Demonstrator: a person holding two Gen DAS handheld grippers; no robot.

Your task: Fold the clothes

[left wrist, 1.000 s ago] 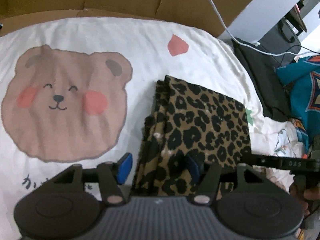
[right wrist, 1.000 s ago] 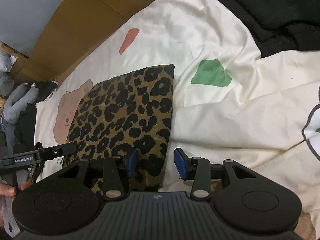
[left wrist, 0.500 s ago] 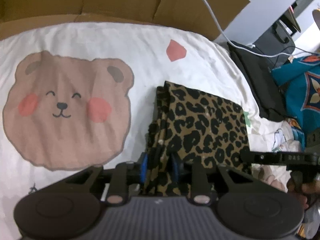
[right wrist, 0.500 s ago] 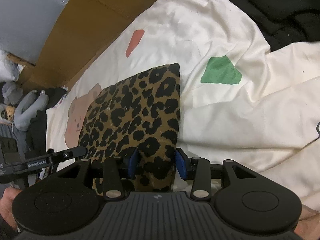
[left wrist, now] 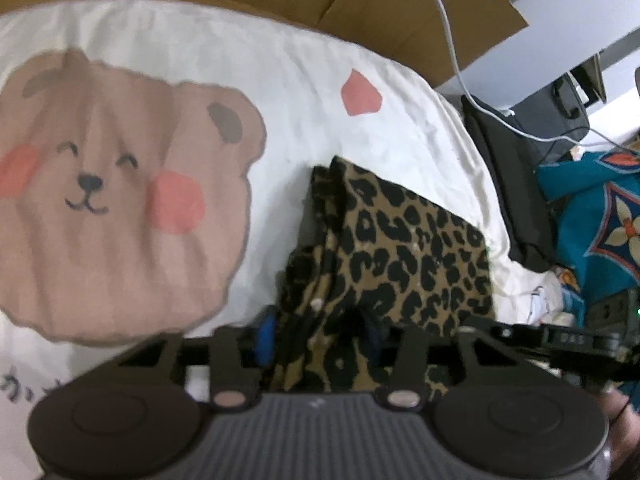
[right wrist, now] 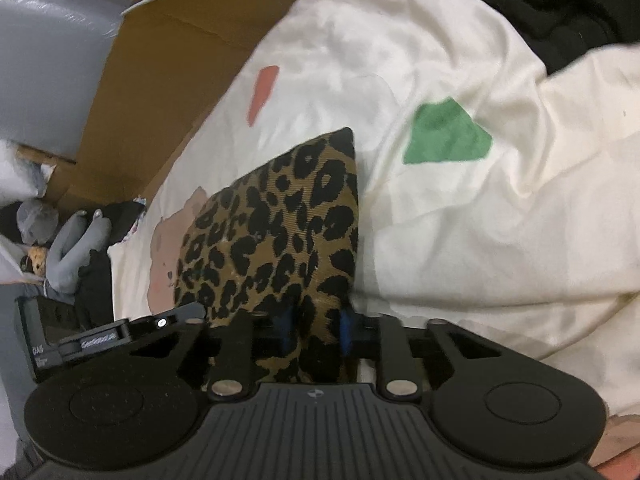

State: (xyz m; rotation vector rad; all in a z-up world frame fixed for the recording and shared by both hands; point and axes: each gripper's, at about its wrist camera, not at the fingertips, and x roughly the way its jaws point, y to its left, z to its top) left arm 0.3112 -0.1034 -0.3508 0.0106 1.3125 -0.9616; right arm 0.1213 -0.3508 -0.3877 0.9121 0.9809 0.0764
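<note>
Two handheld grippers clamp the near edge of a folded leopard-print garment [left wrist: 404, 256] on a bed. In the left wrist view, the left gripper [left wrist: 320, 336] sits at bottom centre, its blue-padded fingers [left wrist: 265, 334] closed around the garment's stacked, layered left edge, cloth bunched between them. The body of the right gripper [left wrist: 576, 338] reaches in from the lower right edge of that frame, with part of a hand [left wrist: 618, 408] just below it.

In the right wrist view, the right gripper [right wrist: 316, 330] fills the bottom of the frame, its jaws pinched on the garment's near right corner, fabric rising between the blue pads [right wrist: 346, 330]. The garment runs up and away from it to a point at mid-frame. The other gripper's black body shows at lower left.

The garment lies on a white duvet [left wrist: 288, 80] printed with a large smiling brown bear face [left wrist: 116, 196] at left, a pink shape [left wrist: 360, 94] above the garment and a green shape [right wrist: 446, 132] to its right. Brown cardboard [left wrist: 400, 4] lines the top of the frame behind the bed, with a white cable [left wrist: 452, 60] trailing across it. Black clothing [left wrist: 508, 184] and a teal patterned cloth [left wrist: 592, 216] sit at right. A grey soft toy [right wrist: 68, 244] lies at the left edge of the right wrist view.
</note>
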